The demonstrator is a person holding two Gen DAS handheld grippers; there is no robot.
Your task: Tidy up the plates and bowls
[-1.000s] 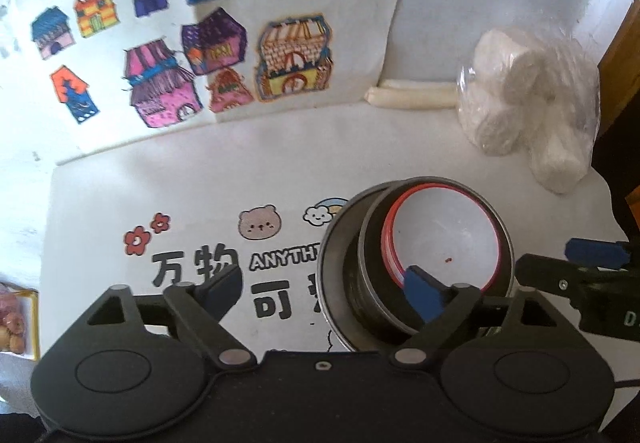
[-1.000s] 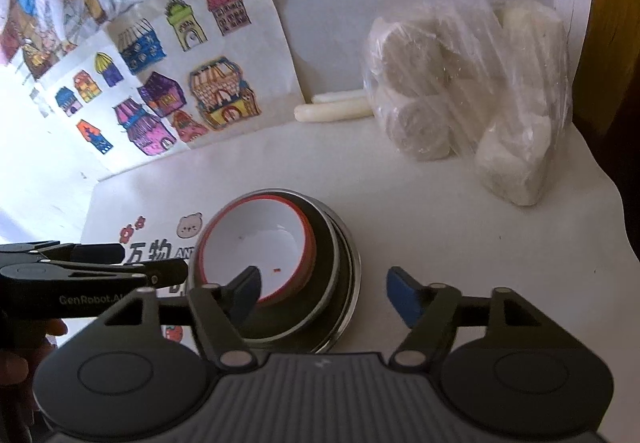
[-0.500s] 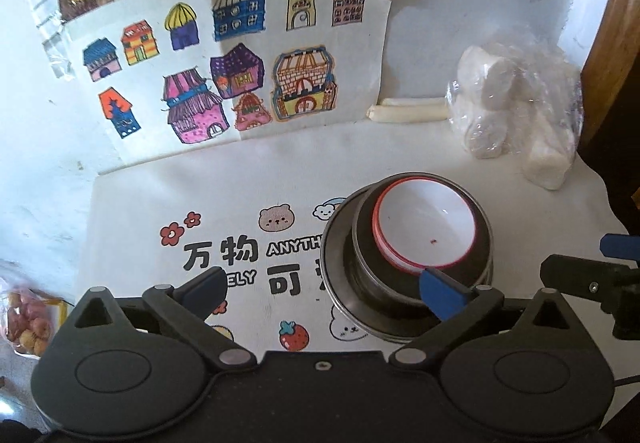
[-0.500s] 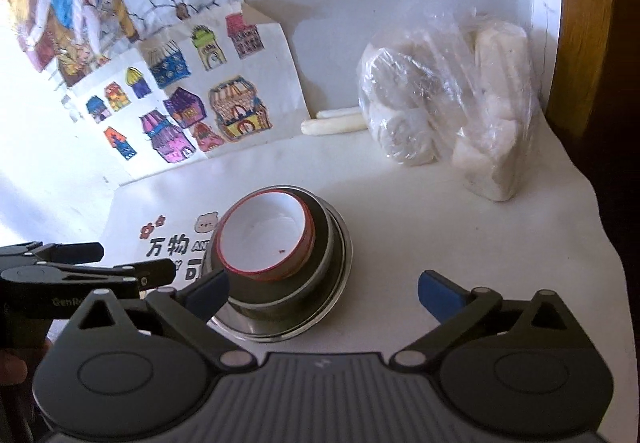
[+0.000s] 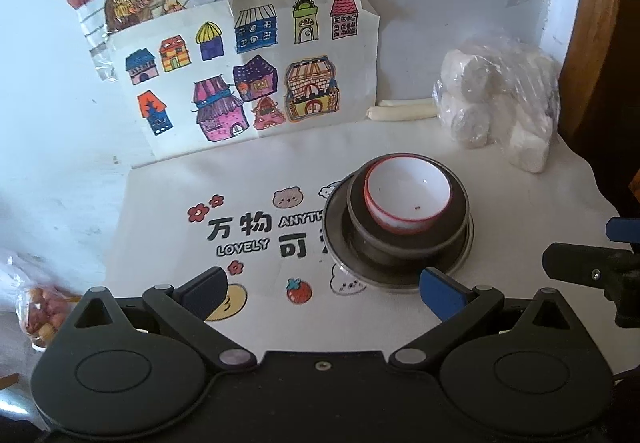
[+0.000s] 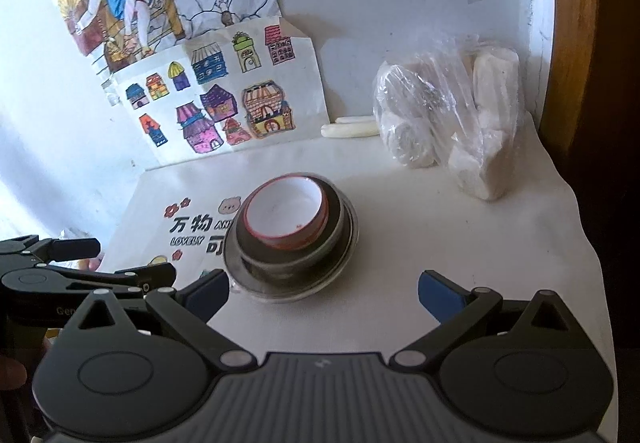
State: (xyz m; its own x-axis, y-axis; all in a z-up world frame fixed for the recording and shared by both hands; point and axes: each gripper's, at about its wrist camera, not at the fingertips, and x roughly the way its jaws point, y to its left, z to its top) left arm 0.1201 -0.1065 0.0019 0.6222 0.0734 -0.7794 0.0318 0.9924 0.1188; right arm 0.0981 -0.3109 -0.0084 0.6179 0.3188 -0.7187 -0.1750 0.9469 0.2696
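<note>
Left gripper (image 5: pixel 324 293) and right gripper (image 6: pixel 323 293): jaws spread wide, nothing held. White bowl (image 5: pixel 408 199) nested off-centre in metal bowl (image 5: pixel 456 223) on plate (image 5: pixel 340 243); stack likely tipped if nudged.

White red-rimmed bowl (image 5: pixel 408 199) upright, nested in dark bowl (image 5: pixel 408 233), both on steel plate (image 5: pixel 348 255), stacked.

The steel plate (image 5: pixel 400 275) hides part of the mat's lettering (image 5: pixel 256 231); its near rim sits behind a finger.
</note>
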